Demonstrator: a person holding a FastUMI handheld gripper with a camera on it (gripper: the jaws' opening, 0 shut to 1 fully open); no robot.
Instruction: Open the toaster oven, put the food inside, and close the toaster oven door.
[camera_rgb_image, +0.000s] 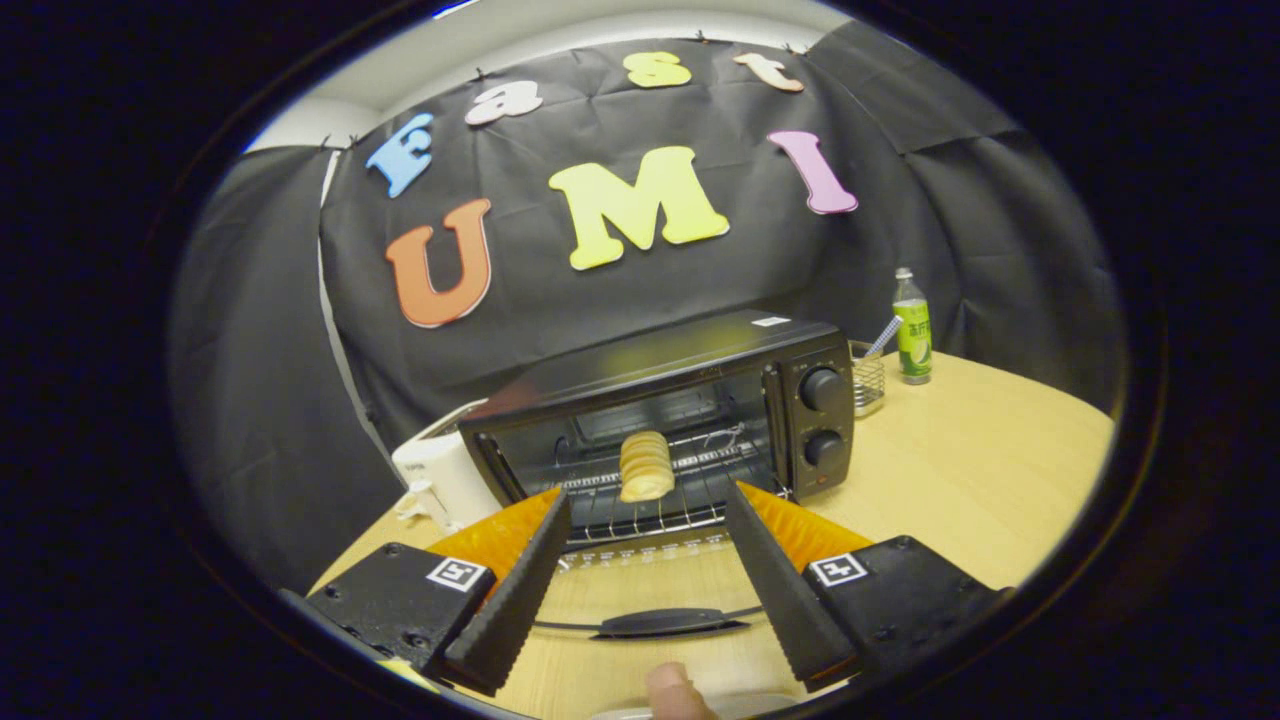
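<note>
Here the oven (690, 400) sits on the table (980, 470) with its door (660, 600) dropped flat, and the bread (646, 466) stands on the rack inside. The gripper (648, 510) hangs released, fingers spread wide over the door, grasping nothing. A green bottle (911, 328) stands far right, its label too small to read; a white toaster (440, 472) sits left of the oven.

The gripper (648, 510) fingers are standing wide apart with nothing between them, and they're covering both ends of the black toaster oven's (690, 400) dropped glass door (650, 590). A white boxy appliance (440, 475) is hiding mostly behind the oven's far side, so there's no telling what it is. The small wire-mesh holder (868, 380) is peeking out half-covered too. The label on the green plastic bottle (912, 335) is coming out too tiny to make out.
</note>
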